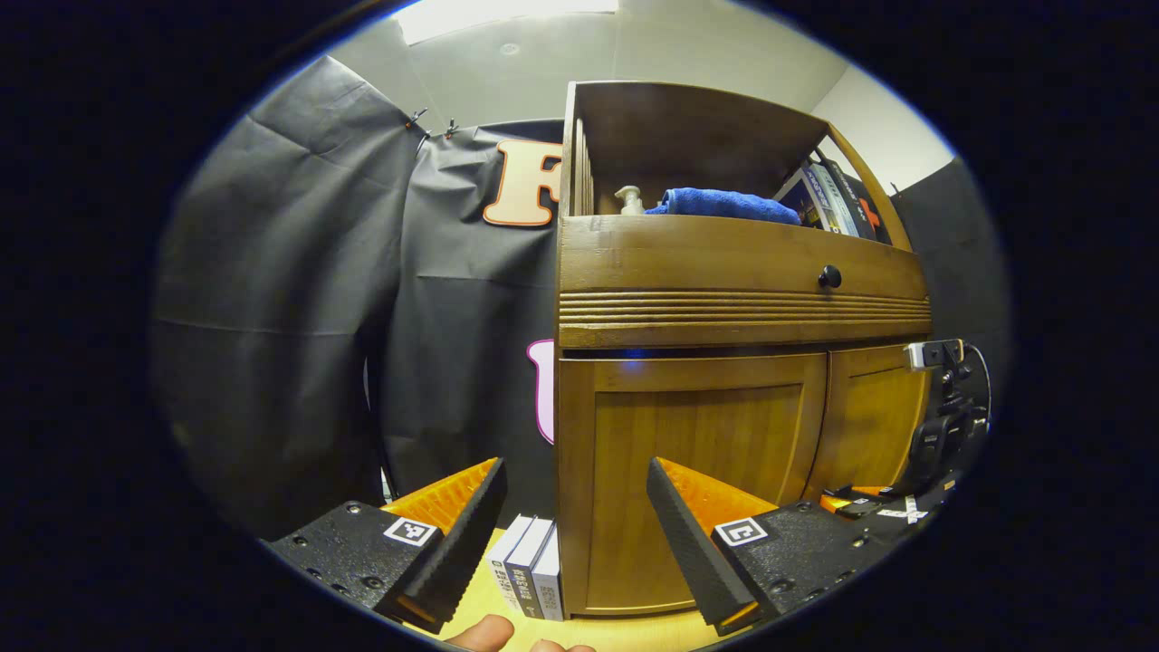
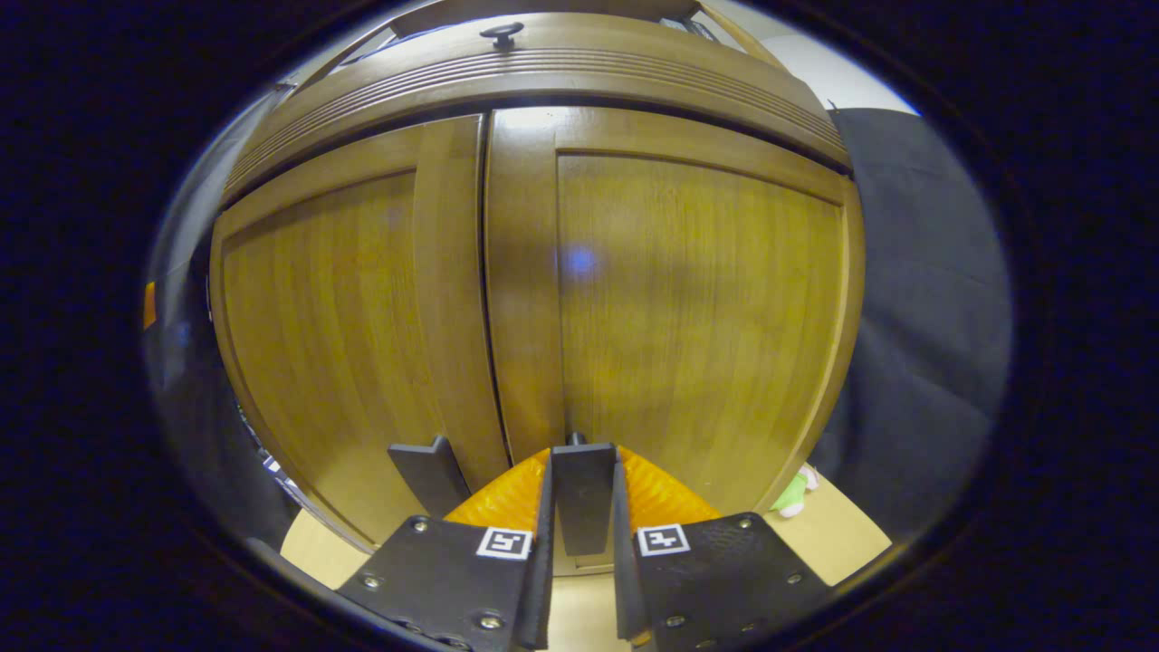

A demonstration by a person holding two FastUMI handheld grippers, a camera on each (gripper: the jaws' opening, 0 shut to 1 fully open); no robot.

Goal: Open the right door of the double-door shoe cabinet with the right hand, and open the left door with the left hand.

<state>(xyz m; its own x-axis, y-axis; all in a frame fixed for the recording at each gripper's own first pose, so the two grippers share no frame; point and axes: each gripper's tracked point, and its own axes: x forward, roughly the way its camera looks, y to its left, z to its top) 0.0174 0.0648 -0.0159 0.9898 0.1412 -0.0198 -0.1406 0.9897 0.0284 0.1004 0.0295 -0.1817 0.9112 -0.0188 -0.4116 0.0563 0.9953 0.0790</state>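
Note:
The wooden shoe cabinet (image 1: 742,308) stands ahead with both lower doors closed. In the left gripper view, my left gripper (image 1: 575,471) hangs open before the cabinet's left corner, apart from the left door (image 1: 697,471). The right door (image 1: 869,417) lies beyond it, and the right gripper (image 1: 847,498) shows low at that door's foot. In the right gripper view, my right gripper (image 2: 581,507) is shut on the flat dark handle (image 2: 584,489) at the bottom of the right door (image 2: 688,299). The left door (image 2: 344,317) carries a matching handle (image 2: 430,471), untouched.
A drawer with a round knob (image 1: 829,276) sits above the doors. The open shelf holds a blue towel (image 1: 724,204), a pump bottle (image 1: 630,199) and books (image 1: 828,204). Three small books (image 1: 530,566) stand against the cabinet's left side. A green object (image 2: 795,493) lies at the right.

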